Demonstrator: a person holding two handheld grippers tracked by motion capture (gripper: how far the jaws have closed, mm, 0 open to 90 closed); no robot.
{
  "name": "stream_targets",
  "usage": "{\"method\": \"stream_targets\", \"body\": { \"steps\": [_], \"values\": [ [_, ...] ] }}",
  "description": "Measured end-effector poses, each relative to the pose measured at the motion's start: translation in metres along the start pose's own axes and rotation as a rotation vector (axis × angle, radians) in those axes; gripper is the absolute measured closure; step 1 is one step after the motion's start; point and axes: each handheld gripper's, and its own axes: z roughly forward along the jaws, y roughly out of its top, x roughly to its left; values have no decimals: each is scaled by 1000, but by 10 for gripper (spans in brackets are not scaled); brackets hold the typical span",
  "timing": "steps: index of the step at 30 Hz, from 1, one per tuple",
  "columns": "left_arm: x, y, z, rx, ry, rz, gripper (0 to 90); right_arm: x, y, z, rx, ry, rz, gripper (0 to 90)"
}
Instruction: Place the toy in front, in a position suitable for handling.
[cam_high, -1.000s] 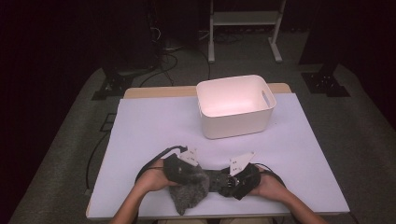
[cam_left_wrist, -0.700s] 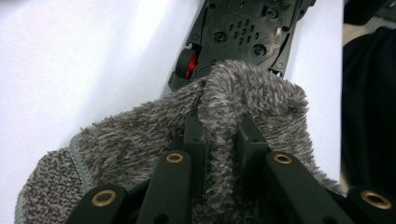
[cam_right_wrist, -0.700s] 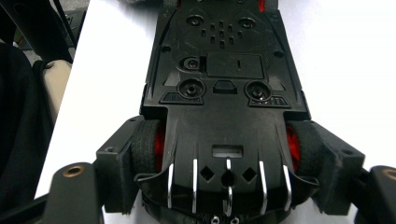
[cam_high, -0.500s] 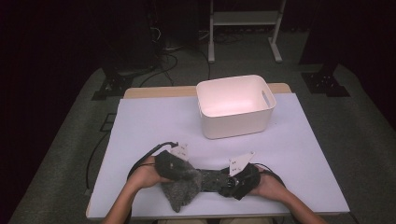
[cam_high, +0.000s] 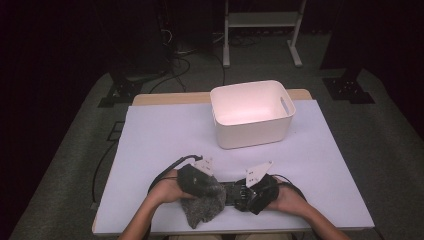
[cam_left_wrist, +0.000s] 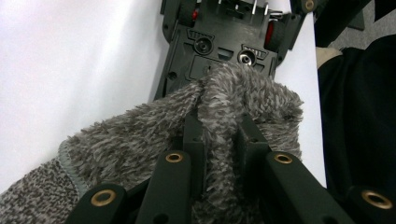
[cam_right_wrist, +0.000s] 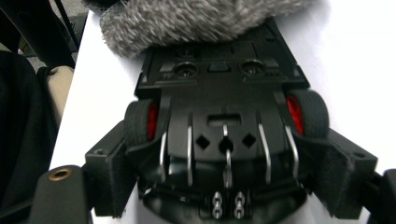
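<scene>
A black toy car (cam_high: 234, 192) with red wheel hubs lies upside down near the table's front edge. My right gripper (cam_high: 246, 193) comes in from the right and is shut on the car (cam_right_wrist: 224, 102) at its wheels. Its jaws have just been opening a little, with the car still between the pads. My left gripper (cam_high: 214, 191) is shut on a grey fuzzy cloth (cam_high: 202, 209). A fold of this cloth (cam_left_wrist: 252, 98) is pinched between the jaws of the left gripper (cam_left_wrist: 219, 130) and rests on the car's underside (cam_left_wrist: 219, 46). The cloth (cam_right_wrist: 196, 18) covers the car's far end.
A white plastic bin (cam_high: 250, 132) stands empty at the middle back of the pale table (cam_high: 165, 135). Both forearms come in from the bottom edge. Cables trail from the grippers. Dark floor and stand legs lie beyond the table.
My left gripper with the cloth slid a little left, then back right over the car. My right hand and the car stayed put.
</scene>
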Motion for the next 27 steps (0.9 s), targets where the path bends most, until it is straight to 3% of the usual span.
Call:
{"method": "stream_targets", "body": {
  "steps": [6,27],
  "values": [
    [1,1,0,7,-8,4,777,2,-3,-13,-25,-18,3,226],
    [-1,6,1,26,-27,3,770,12,-9,-20,-11,-57,-17,224]
  ]
}}
